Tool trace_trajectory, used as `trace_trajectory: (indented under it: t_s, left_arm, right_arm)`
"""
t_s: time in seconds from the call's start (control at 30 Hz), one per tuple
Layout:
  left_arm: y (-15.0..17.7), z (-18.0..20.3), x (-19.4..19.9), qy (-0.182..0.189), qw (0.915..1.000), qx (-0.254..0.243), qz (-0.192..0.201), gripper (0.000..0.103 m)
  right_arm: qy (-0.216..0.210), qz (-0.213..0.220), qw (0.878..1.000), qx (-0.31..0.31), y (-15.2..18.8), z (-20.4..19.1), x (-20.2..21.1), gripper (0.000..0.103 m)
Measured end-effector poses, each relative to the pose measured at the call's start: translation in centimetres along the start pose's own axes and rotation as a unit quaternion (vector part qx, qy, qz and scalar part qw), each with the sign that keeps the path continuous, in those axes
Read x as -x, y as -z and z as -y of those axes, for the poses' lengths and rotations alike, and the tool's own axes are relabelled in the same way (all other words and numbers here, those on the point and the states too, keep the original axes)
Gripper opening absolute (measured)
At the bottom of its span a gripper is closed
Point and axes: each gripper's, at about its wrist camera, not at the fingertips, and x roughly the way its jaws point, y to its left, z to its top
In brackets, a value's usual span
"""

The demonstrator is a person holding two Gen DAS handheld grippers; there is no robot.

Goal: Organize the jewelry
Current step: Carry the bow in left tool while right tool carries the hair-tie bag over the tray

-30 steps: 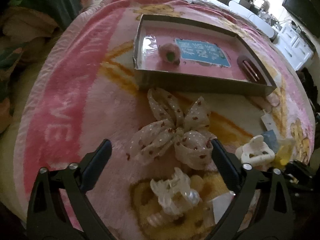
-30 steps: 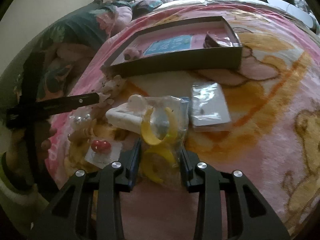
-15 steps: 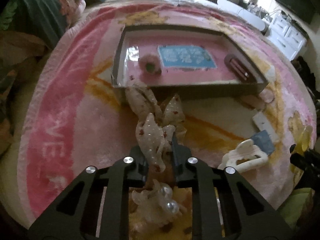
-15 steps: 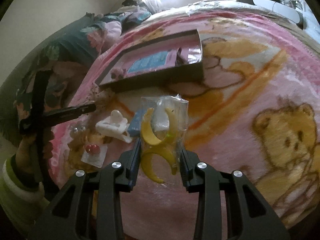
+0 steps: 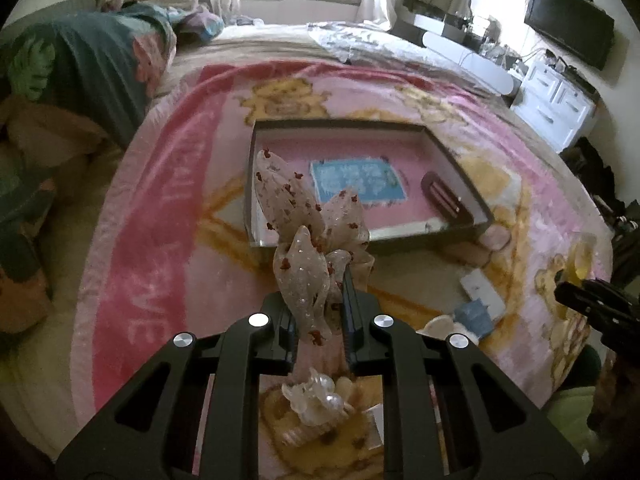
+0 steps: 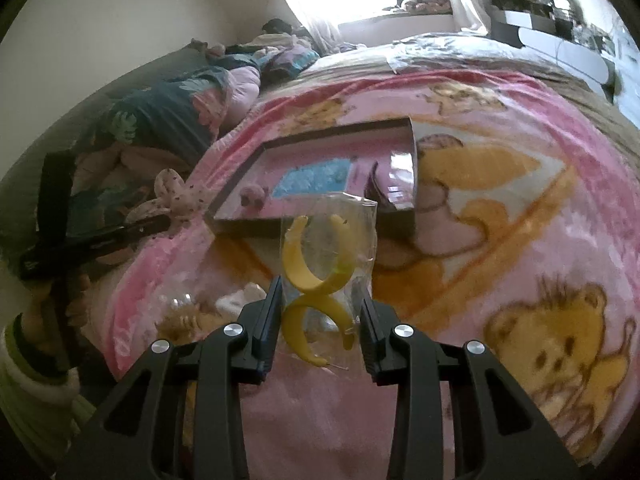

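My left gripper [image 5: 319,312] is shut on a sheer dotted bow [image 5: 308,240] and holds it above the blanket, in front of the dark tray [image 5: 460,164]. The bow also shows in the right wrist view [image 6: 172,196]. My right gripper [image 6: 320,312] is shut on a clear bag of yellow hoop earrings [image 6: 320,268], lifted above the blanket, near the tray [image 6: 316,136]. The tray holds a blue card [image 5: 356,180], a dark hair clip [image 5: 444,196] and a small pink flower piece [image 6: 253,196].
On the pink bear blanket [image 5: 160,208] lie a pearl claw clip [image 5: 320,396], a white claw clip [image 5: 444,326], a blue card [image 5: 474,314] and a small white packet [image 5: 480,286]. Pillows [image 5: 80,64] lie at the left; white drawers [image 5: 556,104] stand at the right.
My left gripper closed on the bow and lifted it off the blanket. My right gripper rose with the earring bag, and the view pulled back from the tray.
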Motion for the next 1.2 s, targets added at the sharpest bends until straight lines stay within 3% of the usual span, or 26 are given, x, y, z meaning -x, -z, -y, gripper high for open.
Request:
trace_trajectory:
  t_s: [0.5,1.2]
  left_arm:
    - [-5.0,0.3,0.9,0.014,0.9993,0.011,0.032,0.01]
    - [-9.8,4.0,-3.4,0.039,0.9989,-0.009,0.024,0.01]
  right_arm:
    - [-0.001,0.031,0.999,0.022,-6.6,-0.7,-0.4,0.033]
    - [0.032,0.065,0.997,0.007,-12.5,3.0,-0.6,0.033]
